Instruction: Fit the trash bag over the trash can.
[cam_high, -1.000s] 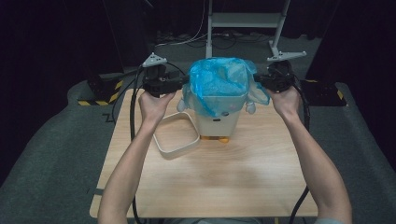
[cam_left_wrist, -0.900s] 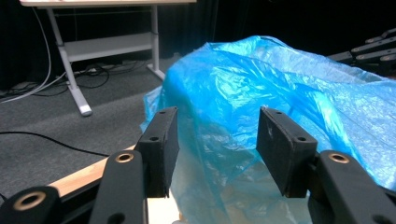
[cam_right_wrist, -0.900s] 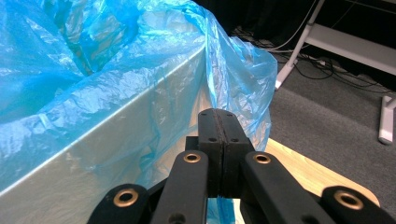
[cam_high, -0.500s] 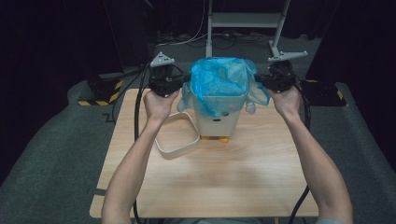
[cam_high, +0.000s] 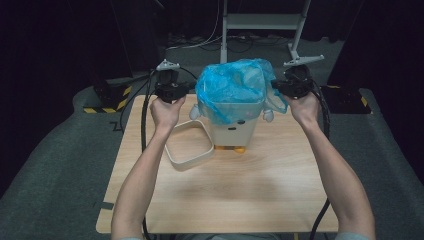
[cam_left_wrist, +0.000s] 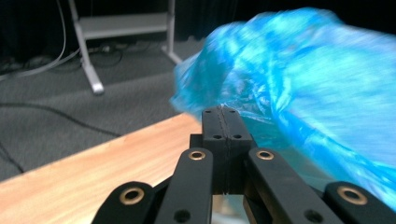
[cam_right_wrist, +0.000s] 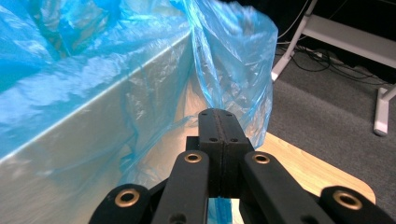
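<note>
Bag (cam_high: 231, 90) lines bin (cam_high: 235, 127) mid-table | my left gripper (cam_left_wrist: 225, 122) clenched at its edge, jaws just closed | right gripper (cam_right_wrist: 218, 122) pinching bag | ring (cam_high: 189, 145) beside bin | table (cam_high: 260, 195) pale wood | grey floor (cam_high: 45, 170), dark room

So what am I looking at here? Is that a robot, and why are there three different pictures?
No robot arm here: a person at a wooden table holds a hand-worked gripper in each hand. The high view looks down from above; the left gripper and right gripper sit at either side of a small white bin lined with a blue plastic bag. A loose white frame lies on the table, touching the bin. The other two pictures come from cameras riding on the grippers, looking along their black jaws. In the right gripper view the jaws are shut, with blue film of the bag seemingly pinched between them. In the left gripper view the jaws are shut at the bag's edge; whether film is caught there I cannot tell.
</note>
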